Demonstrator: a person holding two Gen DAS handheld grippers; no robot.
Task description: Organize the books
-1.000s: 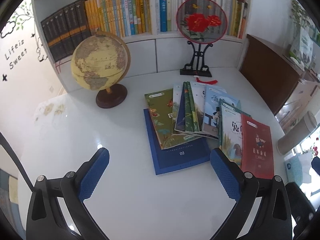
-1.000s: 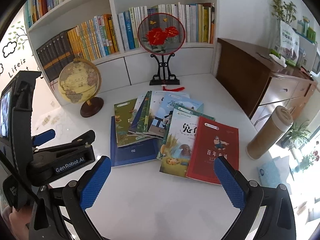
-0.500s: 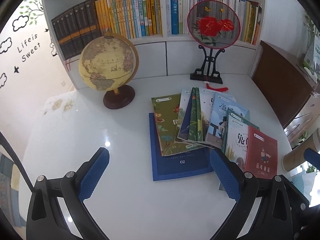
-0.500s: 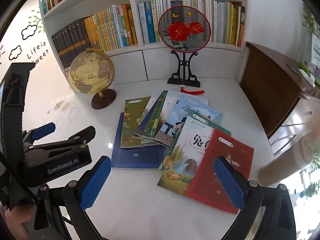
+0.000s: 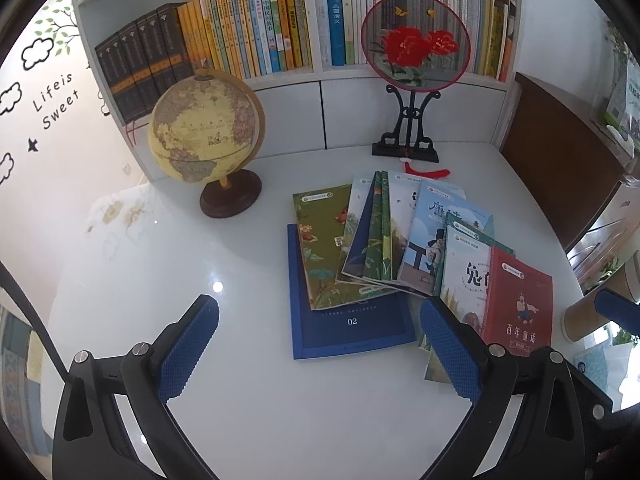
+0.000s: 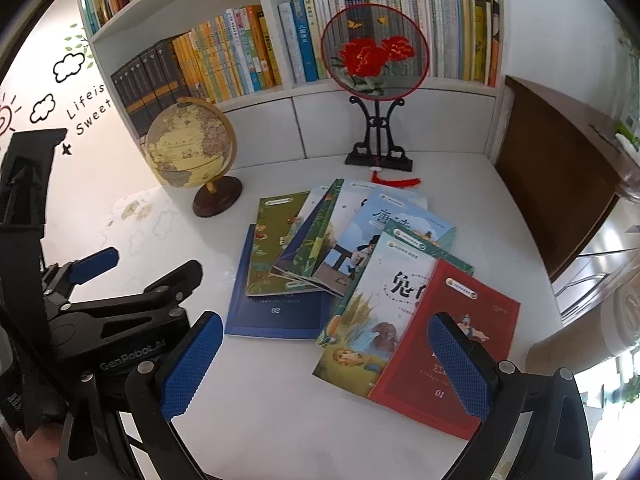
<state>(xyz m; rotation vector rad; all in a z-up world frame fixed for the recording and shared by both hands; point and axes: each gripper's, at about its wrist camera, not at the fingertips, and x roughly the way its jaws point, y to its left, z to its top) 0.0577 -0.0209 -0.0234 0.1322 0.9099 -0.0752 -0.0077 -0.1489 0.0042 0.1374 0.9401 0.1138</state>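
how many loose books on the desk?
9 at least: blue book lowest, left; green book on it; five or so fanned books in the middle; pale book and red book at right. Overlaps may hide more.

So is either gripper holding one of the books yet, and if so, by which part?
Nothing is held. The left gripper and right gripper are both open above the table, with the red book and blue book lying untouched.

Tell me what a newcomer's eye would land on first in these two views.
First, the fan of picture books spread overlapping across the middle of the white table, with the red book nearest the right gripper. Then the globe standing at the back left, and the round fan with red flowers on its black stand before the bookshelf.
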